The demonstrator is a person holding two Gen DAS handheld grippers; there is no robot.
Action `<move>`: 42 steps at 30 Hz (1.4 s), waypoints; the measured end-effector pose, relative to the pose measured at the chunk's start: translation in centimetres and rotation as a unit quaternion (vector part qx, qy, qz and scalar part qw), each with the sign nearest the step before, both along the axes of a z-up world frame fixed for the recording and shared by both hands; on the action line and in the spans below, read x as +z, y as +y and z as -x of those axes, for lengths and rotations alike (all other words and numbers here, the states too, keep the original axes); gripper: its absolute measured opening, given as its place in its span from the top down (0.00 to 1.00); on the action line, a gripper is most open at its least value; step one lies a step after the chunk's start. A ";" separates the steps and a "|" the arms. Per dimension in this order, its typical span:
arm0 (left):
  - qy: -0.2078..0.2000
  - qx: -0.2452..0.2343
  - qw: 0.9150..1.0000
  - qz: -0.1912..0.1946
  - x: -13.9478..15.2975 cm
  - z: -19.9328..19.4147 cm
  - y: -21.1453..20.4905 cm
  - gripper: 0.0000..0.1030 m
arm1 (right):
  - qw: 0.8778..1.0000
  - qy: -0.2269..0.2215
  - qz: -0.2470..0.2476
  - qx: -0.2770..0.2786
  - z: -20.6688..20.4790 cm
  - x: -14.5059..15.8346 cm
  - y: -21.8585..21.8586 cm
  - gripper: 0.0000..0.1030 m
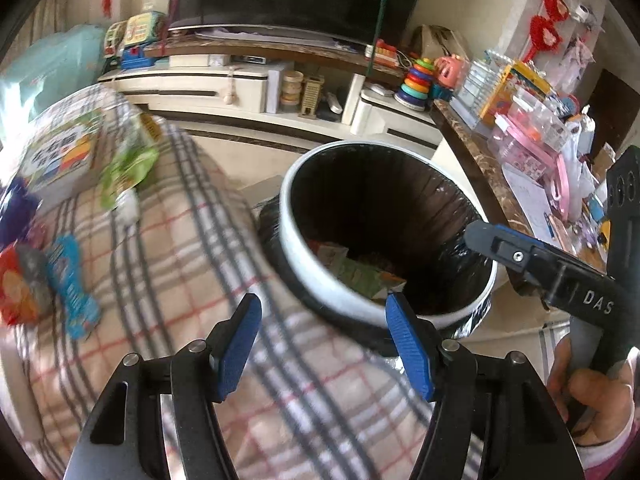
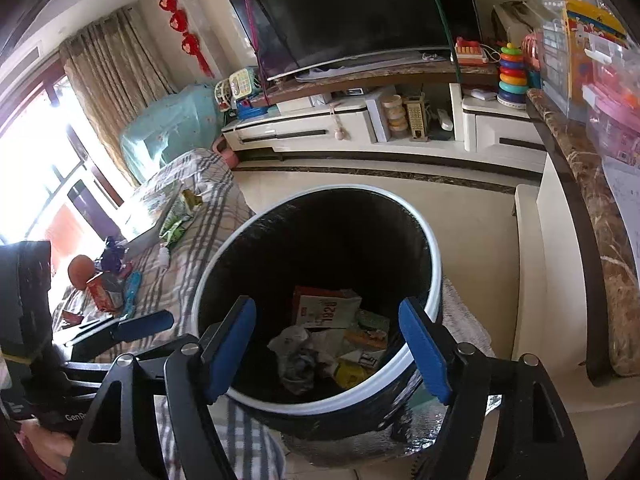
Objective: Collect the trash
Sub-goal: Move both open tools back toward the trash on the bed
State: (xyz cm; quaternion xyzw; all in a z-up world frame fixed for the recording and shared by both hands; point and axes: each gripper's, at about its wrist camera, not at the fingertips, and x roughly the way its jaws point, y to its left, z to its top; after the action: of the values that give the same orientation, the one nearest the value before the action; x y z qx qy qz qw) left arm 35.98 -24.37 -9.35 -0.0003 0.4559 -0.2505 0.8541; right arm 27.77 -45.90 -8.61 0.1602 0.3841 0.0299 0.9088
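Now both grippers stood apart w/ nothing between: left gripper (image 1: 324, 344) over plaid blanket (image 1: 168, 264), right gripper (image 2: 328, 344) above bin (image 2: 434, 280). Trash (image 2: 326, 312) lay inside; wrappers (image 1: 128, 168) far left.

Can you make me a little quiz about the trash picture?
1. True or false: the left gripper is holding a piece of trash.
2. What lines the inside of the bin? A) a black bag B) a white towel C) newspaper
3. Fill in: the wrappers not yet collected, like the green wrapper, lie on the ______ blanket.

Key:
1. False. Both it and the right gripper are open with nothing between the pads.
2. A
3. plaid
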 end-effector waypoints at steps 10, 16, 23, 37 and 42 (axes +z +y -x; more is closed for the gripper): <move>0.007 0.050 0.999 0.021 0.3 4.1 6.8 0.38 | 0.999 -0.018 -0.026 0.025 1.7 0.6 3.6 0.13; 0.005 0.083 0.996 0.033 0.9 6.6 10.8 0.37 | 0.998 -0.015 -0.045 0.049 2.4 0.1 6.9 0.12; 0.009 0.131 0.991 0.029 0.9 9.3 16.1 0.37 | 0.994 -0.002 -0.072 0.079 2.7 -1.1 10.4 0.11; 0.016 0.224 0.974 0.037 1.7 13.1 25.1 0.37 | 0.987 0.003 -0.077 0.142 3.4 -1.7 18.1 0.09; 0.018 0.255 0.966 0.039 1.7 14.0 28.1 0.37 | 0.983 0.007 -0.065 0.170 3.5 -1.8 21.2 0.09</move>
State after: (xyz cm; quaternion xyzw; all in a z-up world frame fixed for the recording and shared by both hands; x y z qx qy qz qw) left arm 22.02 3.68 -7.60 -0.1542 0.4457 -0.0420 0.8808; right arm 24.27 -24.75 -10.42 0.1517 0.4092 0.2081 0.8753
